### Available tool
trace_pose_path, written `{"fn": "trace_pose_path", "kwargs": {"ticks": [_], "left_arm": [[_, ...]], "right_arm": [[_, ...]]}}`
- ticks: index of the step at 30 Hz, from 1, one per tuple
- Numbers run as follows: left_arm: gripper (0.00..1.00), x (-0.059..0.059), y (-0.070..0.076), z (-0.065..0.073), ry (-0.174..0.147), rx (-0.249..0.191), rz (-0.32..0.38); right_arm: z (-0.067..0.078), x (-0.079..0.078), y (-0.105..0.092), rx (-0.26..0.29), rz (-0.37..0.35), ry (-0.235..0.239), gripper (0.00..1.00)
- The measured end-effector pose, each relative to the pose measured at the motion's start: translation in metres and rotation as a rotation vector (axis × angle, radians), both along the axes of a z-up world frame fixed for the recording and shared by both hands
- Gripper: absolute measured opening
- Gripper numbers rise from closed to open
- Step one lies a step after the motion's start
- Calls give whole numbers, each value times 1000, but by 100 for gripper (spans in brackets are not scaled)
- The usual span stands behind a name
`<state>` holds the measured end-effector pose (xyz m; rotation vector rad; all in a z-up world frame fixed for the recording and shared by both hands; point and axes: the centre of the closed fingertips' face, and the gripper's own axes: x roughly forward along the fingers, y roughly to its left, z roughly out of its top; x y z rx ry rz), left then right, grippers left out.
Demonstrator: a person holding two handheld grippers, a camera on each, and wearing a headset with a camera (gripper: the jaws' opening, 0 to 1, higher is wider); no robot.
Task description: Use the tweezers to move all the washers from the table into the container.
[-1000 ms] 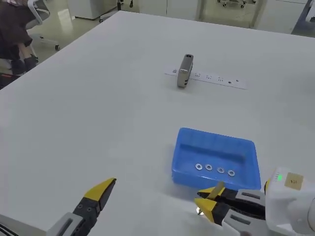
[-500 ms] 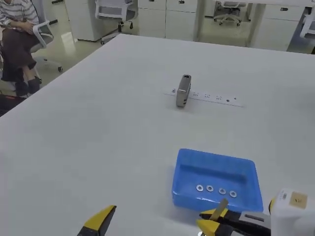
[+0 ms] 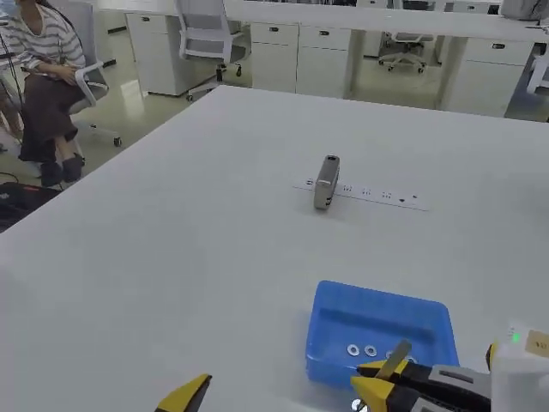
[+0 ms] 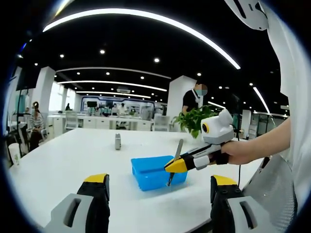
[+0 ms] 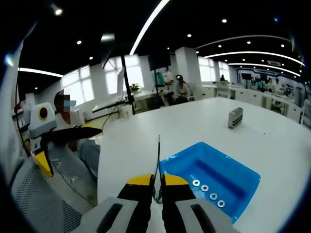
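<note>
The right gripper (image 5: 158, 182) has its yellow jaws pressed together on the tweezers (image 5: 158, 155), a thin steel strip that stands up from between them toward twelve o'clock in the right gripper view. In the left gripper view the same tool lies about level, jaws aimed at nine o'clock. There the tweezers cross the jaws steeply, upper end toward one o'clock and lower end down in front of the container's near wall. The hand (image 4: 239, 151) wrapped round it comes in from three o'clock on a roughly level forearm. Whether the tweezer tips carry anything I can't tell.

The left gripper (image 4: 160, 178) is held low, at seven o'clock in the head view. Its two jaws are spread wide with nothing between them, and in its own view the container sits farther off in the gap.

The blue container (image 3: 377, 319) rests on the white table (image 3: 171, 240) just beyond the right gripper, at its twelve o'clock in the head view. Four washers (image 5: 204, 188) lie in a row on its floor, close to the wall nearest the grippers.

At twelve o'clock from the container, well apart from it, a white power strip (image 3: 377, 195) lies across the table. A grey adapter (image 3: 326, 180) stands on its nine o'clock end. Off the table at ten o'clock a person (image 3: 39, 51) sits.
</note>
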<state>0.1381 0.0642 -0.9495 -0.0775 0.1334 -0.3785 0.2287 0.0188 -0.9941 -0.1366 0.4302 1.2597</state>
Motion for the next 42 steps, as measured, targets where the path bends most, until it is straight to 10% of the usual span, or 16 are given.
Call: {"fn": "trace_pose_path", "kwargs": {"ticks": [22,42], "left_arm": [[88,0,1,-1,-1,-1,-5],[89,0,2,-1,-11,-3,-7]], "right_arm": [[37,47,14,110,-45,-21,3],[3,88,24,73,-115,60,3]]}}
